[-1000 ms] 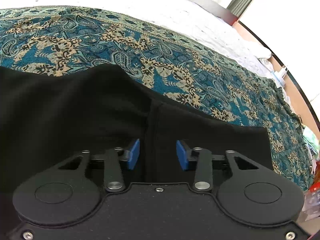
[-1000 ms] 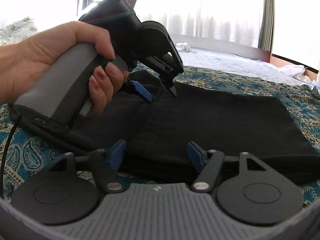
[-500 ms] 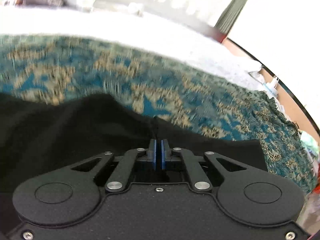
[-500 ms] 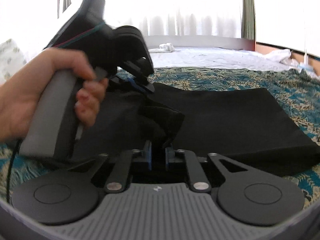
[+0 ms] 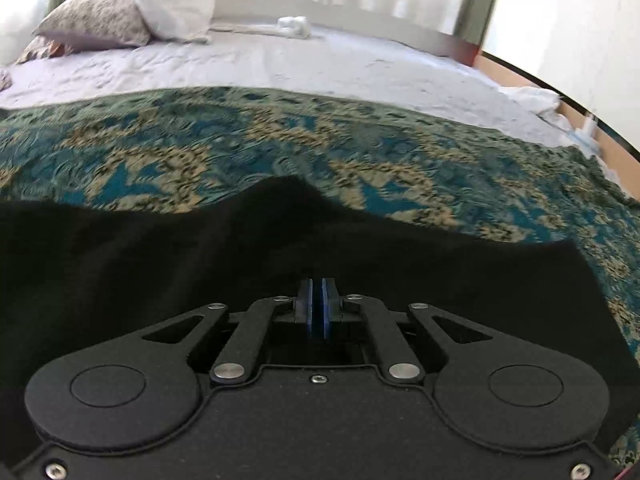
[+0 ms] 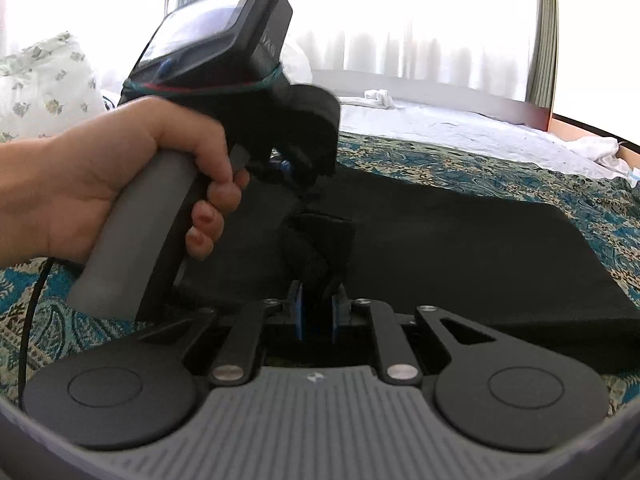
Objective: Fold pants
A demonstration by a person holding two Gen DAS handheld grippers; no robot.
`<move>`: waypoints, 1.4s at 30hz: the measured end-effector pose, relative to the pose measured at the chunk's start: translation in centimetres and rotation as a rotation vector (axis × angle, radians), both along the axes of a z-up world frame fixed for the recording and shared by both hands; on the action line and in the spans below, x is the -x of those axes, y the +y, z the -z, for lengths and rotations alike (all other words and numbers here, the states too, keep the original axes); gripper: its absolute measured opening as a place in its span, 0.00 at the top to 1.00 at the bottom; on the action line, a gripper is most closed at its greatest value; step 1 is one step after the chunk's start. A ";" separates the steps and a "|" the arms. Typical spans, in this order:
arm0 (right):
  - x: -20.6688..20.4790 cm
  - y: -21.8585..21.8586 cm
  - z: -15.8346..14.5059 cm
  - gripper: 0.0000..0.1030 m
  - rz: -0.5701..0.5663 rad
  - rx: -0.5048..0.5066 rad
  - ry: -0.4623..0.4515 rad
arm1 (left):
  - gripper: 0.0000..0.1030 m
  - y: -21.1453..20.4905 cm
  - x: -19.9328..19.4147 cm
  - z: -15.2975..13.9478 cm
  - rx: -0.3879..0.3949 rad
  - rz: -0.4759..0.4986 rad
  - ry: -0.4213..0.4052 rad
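Pants (image 5: 200,264) lie on a bed, on top of a blue and gold blanket (image 5: 360,152) with swirly shapes. The pants are black and spread out flat, mostly. In the right wrist view they (image 6: 460,248) reach off to the right, where a thick folded edge lies on the blanket (image 6: 560,184).

The left gripper (image 5: 318,312) has its two blue pads pressed close together. Black cloth sits all around the pads, and a bump of it rises just past them. A thin bit of the pants seems to be pinched between them, but the gap is too dark and small to be sure.

The right gripper (image 6: 318,312) is pinching a bunch of the black cloth. The cloth sticks up in a crumpled lump from between its blue pads.

In the right wrist view a hand (image 6: 120,176) holds the grey handle of the left gripper, whose pads are low against the pants. The two grippers are near each other, on the same end of the pants.

Behind the blanket there is a white sheet (image 5: 320,64). Pillows (image 5: 120,20) sit at the far left. White curtains (image 6: 420,32) hang at the back.
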State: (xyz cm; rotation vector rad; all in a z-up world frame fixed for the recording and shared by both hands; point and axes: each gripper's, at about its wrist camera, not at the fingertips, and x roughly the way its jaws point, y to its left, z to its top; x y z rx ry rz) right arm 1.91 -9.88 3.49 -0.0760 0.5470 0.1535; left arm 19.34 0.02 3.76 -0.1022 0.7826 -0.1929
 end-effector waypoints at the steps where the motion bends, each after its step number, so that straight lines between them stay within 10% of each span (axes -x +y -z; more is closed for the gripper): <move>1: -0.1 0.0 0.0 0.82 -0.007 -0.001 0.001 | 0.95 0.4 -0.1 0.3 0.008 -0.004 0.003; 12: 2.9 -0.6 -0.9 0.29 -0.245 -0.106 -0.013 | 0.89 1.3 1.0 -1.2 0.014 -0.026 -0.017; 18: 4.3 -4.3 -1.8 0.25 -0.184 -0.126 -0.051 | 0.67 1.9 3.8 -2.8 0.000 -0.019 -0.063; 30: 2.3 -16.2 -1.7 0.29 0.357 -0.032 -0.054 | 0.65 -3.0 13.2 -2.7 -0.091 0.078 -0.197; 42: 2.6 -16.9 1.8 0.38 0.405 0.170 -0.023 | 0.65 -6.7 17.2 1.7 -0.308 0.134 -0.244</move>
